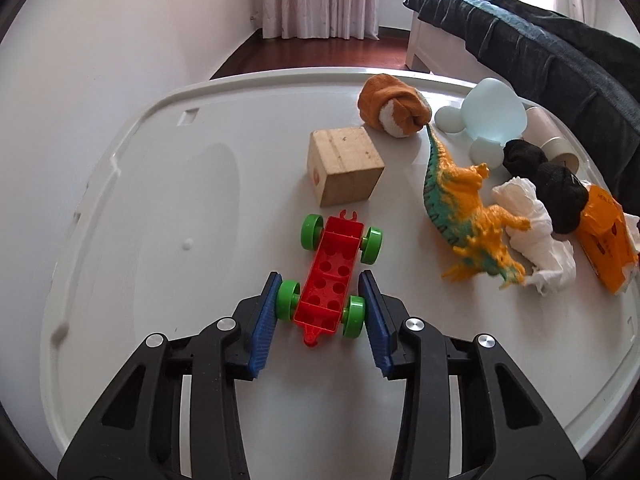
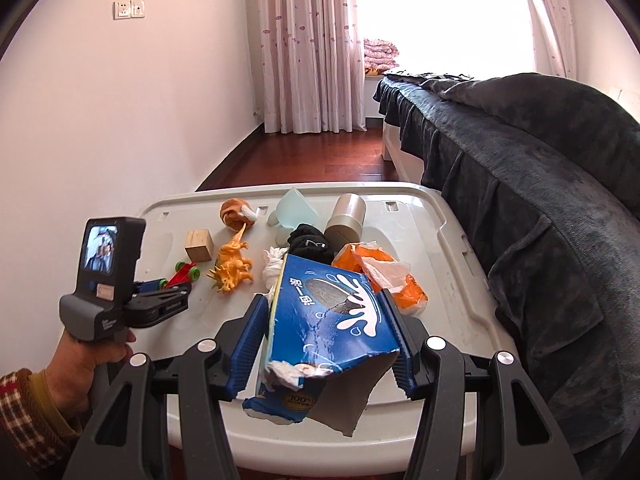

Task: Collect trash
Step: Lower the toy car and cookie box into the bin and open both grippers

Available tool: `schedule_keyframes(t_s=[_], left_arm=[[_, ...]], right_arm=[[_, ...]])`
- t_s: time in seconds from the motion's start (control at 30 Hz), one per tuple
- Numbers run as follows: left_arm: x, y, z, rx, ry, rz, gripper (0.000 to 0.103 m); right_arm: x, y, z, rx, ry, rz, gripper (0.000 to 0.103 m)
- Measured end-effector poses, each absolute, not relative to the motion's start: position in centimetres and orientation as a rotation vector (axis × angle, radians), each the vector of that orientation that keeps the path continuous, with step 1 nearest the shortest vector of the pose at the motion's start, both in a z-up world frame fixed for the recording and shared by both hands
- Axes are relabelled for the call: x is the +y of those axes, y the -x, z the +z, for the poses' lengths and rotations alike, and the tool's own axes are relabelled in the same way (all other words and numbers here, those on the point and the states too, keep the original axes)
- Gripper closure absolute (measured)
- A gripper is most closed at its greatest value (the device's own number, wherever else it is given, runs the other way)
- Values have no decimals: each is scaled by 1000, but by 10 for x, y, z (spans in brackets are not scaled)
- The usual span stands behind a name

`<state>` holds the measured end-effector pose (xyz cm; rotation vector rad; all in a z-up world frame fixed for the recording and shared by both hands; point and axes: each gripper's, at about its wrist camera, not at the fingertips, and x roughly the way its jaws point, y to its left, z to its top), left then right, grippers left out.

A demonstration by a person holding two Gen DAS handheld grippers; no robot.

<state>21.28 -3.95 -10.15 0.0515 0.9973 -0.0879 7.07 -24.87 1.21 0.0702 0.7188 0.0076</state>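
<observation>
- The right gripper (image 2: pixel 326 320) has its blue ribbed fingers (image 2: pixel 246 340) clamped on a torn blue cardboard milk carton (image 2: pixel 328 320), gripped on both long sides and held above the near half of the surface; crumpled white paper shows at the carton's ripped near end.
- The left gripper (image 1: pixel 322 308) is spread, its blue fingers (image 1: pixel 264 320) flanking the near end of a red plastic toy car chassis with green wheels (image 1: pixel 332 276); the left finger looks to touch a wheel, and whether the right one does I cannot tell.
- In the left wrist view, at 12 o'clock from the car stands a plain wooden cube (image 1: pixel 344 164); at 2 o'clock lies an orange and teal plastic dinosaur (image 1: pixel 464 208).
- Just beside the dinosaur, at its 3 o'clock, is a crumpled white tissue (image 1: pixel 532 236), touching a black balled sock (image 1: pixel 556 188) and a torn orange wrapper (image 1: pixel 604 240).
- Farther off, toward 12 o'clock, sit a rolled brown and white sock (image 1: pixel 394 106), a pale blue translucent plastic piece (image 1: pixel 492 114) and a beige cardboard tube (image 1: pixel 554 136).
- Everything rests on a white plastic lid-like tabletop (image 1: pixel 160 200) with a raised rim.
- Around it: a white wall (image 2: pixel 120 120) with a socket plate (image 2: pixel 129 9) at 10 o'clock, pink dotted curtains (image 2: pixel 312 60) at 12, reddish wooden floor (image 2: pixel 312 156), and a bed under a dark plush blanket (image 2: pixel 540 168) at 3 o'clock.
</observation>
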Motion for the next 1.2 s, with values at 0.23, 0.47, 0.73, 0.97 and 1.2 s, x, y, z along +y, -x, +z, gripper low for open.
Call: schedule_keyframes(t_s=[0.23, 0.47, 0.73, 0.97, 1.2], left_arm=[[-37, -184, -79, 943, -42, -88, 64], [-33, -116, -46, 897, -36, -117, 64], [-26, -36, -42, 937, -7, -189, 64], [-23, 22, -66, 1011, -23, -233, 64], [-19, 52, -90, 1086, -19, -244, 64]], right_arm=[[-246, -71, 14, 721, -68, 13, 48], [-230, -54, 26, 701, -40, 30, 48], [-213, 1, 11, 791, -79, 64, 48], [-202, 55, -43, 968, -62, 78, 48], [-195, 84, -73, 1066, -61, 82, 48]])
